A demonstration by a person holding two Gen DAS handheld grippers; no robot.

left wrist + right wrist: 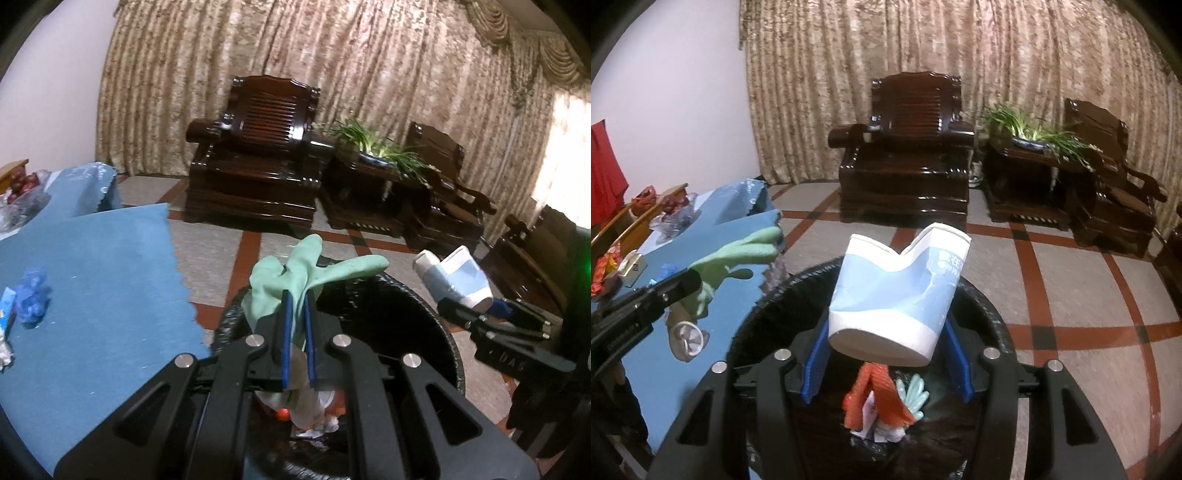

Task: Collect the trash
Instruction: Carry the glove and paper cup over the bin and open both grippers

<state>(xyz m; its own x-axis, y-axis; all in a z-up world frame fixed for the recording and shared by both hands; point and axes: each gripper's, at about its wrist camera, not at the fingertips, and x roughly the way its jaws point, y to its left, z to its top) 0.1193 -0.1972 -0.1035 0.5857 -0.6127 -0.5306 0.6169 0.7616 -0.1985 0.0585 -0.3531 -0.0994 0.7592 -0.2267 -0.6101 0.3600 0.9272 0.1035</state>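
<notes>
A: Left gripper?
B: Clamped tight on green rubber glove, fingers splayed toward 12 and 2 o'clock, cuff drooping under the pads.
A: Right gripper?
B: Half-spread, pinching crushed blue-and-white paper cup by its base, mouth tipped toward 12.
A: Bin?
B: Black-lined trash bin directly beneath both (orange scraps already inside). Cup squarely over the opening; glove probably just inside the rim at 9 o'clock, hard to judge through fisheye.
</notes>
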